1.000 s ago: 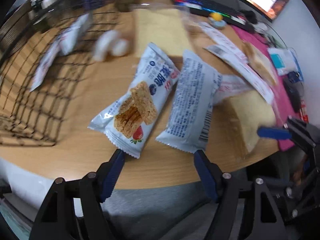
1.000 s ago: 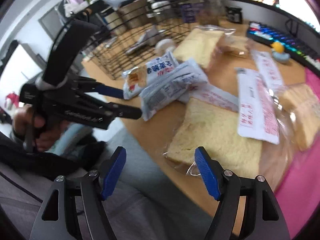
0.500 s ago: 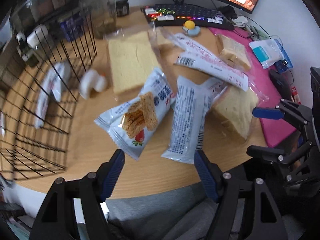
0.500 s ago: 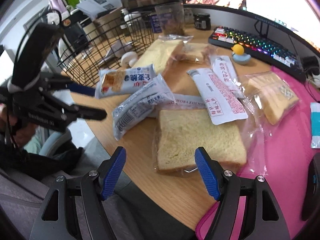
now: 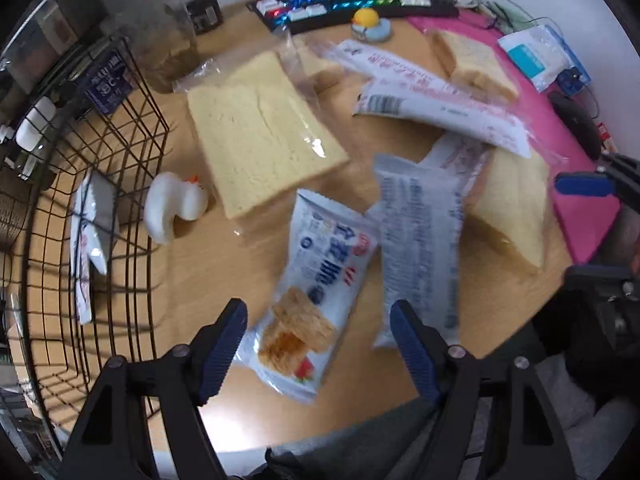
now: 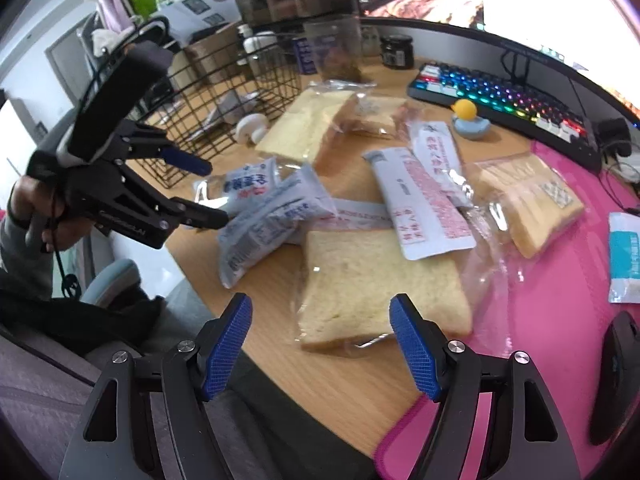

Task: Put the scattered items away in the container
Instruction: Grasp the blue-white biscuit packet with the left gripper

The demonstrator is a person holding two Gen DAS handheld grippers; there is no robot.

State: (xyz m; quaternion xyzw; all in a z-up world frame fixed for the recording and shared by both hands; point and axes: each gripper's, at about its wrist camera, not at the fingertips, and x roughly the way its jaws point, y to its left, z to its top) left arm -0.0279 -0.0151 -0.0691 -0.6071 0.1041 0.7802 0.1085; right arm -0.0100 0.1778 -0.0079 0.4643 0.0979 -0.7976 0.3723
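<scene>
Cracker packet flat on the wooden table, close to the front edge. Not in the wire basket yet. Right beside it, a second blue-and-white packet, with one end resting on a bag of bread.

Left claw above the cracker packet, pointing down at it. Jaws wide and just now opening a little more. Nothing pinched: the packet shows between the blue pads, but lower down and not touched. Probably opening that wide so as to fit around the fat packet. Looks like the start of a grab.

Right claw open too, with nothing in it. Hangs over the near end of the bread bag, most likely waiting for its own turn or lining up on that bread.

Basket on the left side of the table, open at the top. Handy spot, just a short trip from the packets. One flat packet in there already, leaning on the wire wall. Little white duck just outside the basket, beside a big slice of bagged bread.

Further back, more long packets and bread, some lying across each other. Probably best to lift the top ones first. Then a keyboard with coloured lights and a pink mat. Most of the tidying still to do.
</scene>
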